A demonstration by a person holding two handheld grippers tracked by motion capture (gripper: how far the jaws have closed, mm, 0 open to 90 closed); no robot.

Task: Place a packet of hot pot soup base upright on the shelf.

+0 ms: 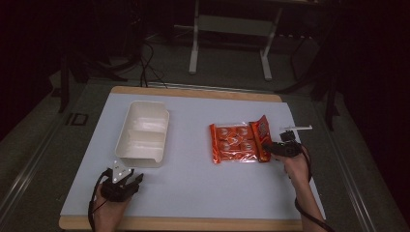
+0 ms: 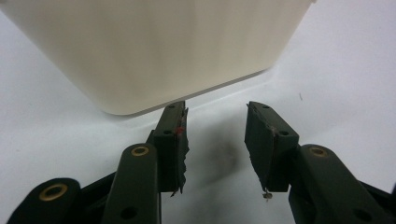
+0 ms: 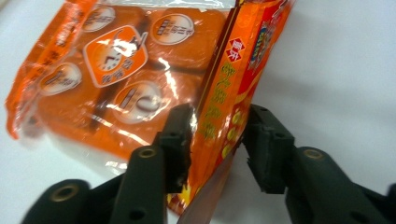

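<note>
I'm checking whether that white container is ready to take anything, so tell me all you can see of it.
The white container is a long, shallow box with rounded corners, looking like matte off-white plastic or pulp. A low ridge splits it into two compartments, both empty. It sits upright and open on the left part of the white table top, its long side running away from the person. The left gripper rests just before its near right corner, jaws open; the left gripper view shows a gap between them and its wall.

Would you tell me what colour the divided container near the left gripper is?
Cream white container; the high view shows it best.
</note>
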